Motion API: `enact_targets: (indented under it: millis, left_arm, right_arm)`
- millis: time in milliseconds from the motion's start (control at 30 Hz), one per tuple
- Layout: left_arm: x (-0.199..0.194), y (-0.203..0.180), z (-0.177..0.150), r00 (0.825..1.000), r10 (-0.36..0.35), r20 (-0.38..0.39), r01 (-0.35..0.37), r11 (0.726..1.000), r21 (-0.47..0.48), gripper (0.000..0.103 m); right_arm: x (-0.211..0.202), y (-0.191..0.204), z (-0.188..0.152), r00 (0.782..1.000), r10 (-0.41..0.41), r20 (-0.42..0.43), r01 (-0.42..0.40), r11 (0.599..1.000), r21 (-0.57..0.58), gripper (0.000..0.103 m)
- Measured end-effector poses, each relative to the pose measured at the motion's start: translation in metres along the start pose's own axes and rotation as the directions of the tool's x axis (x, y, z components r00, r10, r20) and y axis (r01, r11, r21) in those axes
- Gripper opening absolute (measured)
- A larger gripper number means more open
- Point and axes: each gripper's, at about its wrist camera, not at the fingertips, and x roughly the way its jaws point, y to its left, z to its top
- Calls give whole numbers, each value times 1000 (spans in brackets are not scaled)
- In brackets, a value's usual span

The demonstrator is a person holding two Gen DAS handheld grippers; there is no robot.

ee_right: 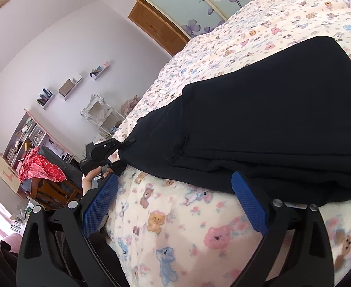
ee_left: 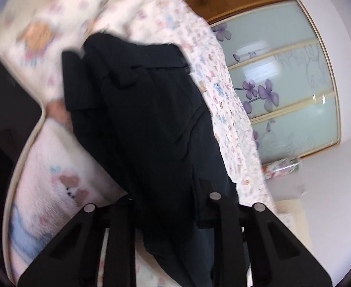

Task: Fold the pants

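Note:
The black pants [ee_right: 259, 124] lie folded over on the bear-print blanket [ee_right: 175, 227]. In the right wrist view my right gripper [ee_right: 175, 191] is open and empty, its blue pads [ee_right: 249, 205] just short of the pants' near edge. My left gripper [ee_right: 125, 143] shows there at the pants' left corner, shut on the cloth. In the left wrist view the pants [ee_left: 146, 119] hang out from between the left gripper's fingers [ee_left: 168, 198], which are closed on the fabric.
The bed's edge [ee_left: 24, 157] runs along the left of the left wrist view. A wardrobe with flowered glass doors [ee_left: 287, 83] stands beyond the bed. Shelves, a chair with red cloth [ee_right: 41, 167] and a small stand [ee_right: 101, 114] sit by the wall.

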Motion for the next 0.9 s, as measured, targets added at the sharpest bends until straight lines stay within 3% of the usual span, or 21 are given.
enact_targets:
  millis: [67, 100, 300, 433, 467, 500, 567, 600, 633, 667, 700, 767, 800, 867, 900]
  left_arm:
    - [-4, -26, -9, 994, 98, 56, -106, 983, 153, 19]
    - [-5, -41, -14, 986, 143, 89, -160, 959, 235, 19]
    - [1, -90, -9, 964, 253, 87, -267, 885, 382, 18]
    - [-5, -140, -21, 936, 322, 141, -347, 778, 524, 17]
    - [-5, -157, -28, 926, 338, 169, -371, 733, 570, 17]
    - [-6, -167, -33, 920, 345, 186, -385, 704, 597, 17]
    - [-3, -203, -54, 904, 354, 241, -418, 606, 677, 17]
    - [0, -226, -72, 894, 355, 273, -433, 529, 730, 17]
    - [2, -241, -86, 888, 351, 297, -441, 471, 764, 17]
    - [7, -262, -111, 885, 331, 329, -443, 377, 813, 16]
    - [9, -274, -129, 887, 310, 343, -437, 319, 841, 16]
    - [15, -301, -197, 910, 222, 351, -384, 127, 915, 15]
    - [16, -305, -219, 920, 196, 339, -358, 74, 931, 15]
    - [20, -306, -287, 954, 143, 264, -254, -87, 963, 14]
    - [24, -298, -324, 967, 137, 216, -190, -180, 965, 14]
  right_arm:
    - [-3, 0, 2, 1000, -5, 8, 6, 1000, -2, 98]
    - [-8, 0, 3, 1000, -3, 22, 3, 1000, -5, 98]
    - [-43, -10, 16, 989, 32, 144, -39, 998, 43, 99]
    - [-67, -24, 23, 971, 38, 236, -69, 990, 124, 99]
    - [-73, -27, 23, 966, 41, 255, -79, 987, 140, 99]
    - [-81, -31, 24, 958, 45, 282, -92, 983, 156, 99]
    - [-94, -36, 26, 943, 45, 328, -108, 979, 175, 99]
    - [-99, -38, 26, 938, 46, 345, -114, 977, 180, 99]
    - [-105, -41, 27, 930, 47, 364, -121, 975, 185, 100]
    - [-110, -43, 28, 924, 43, 381, -124, 974, 189, 100]
    - [-116, -45, 28, 914, 33, 403, -120, 974, 194, 100]
    - [-124, -50, 29, 902, 8, 432, -107, 973, 206, 100]
    - [-129, -54, 29, 894, -11, 448, -97, 971, 219, 100]
    - [-136, -61, 29, 882, -38, 469, -91, 964, 249, 101]
    - [-140, -66, 28, 875, -54, 481, -89, 959, 270, 101]
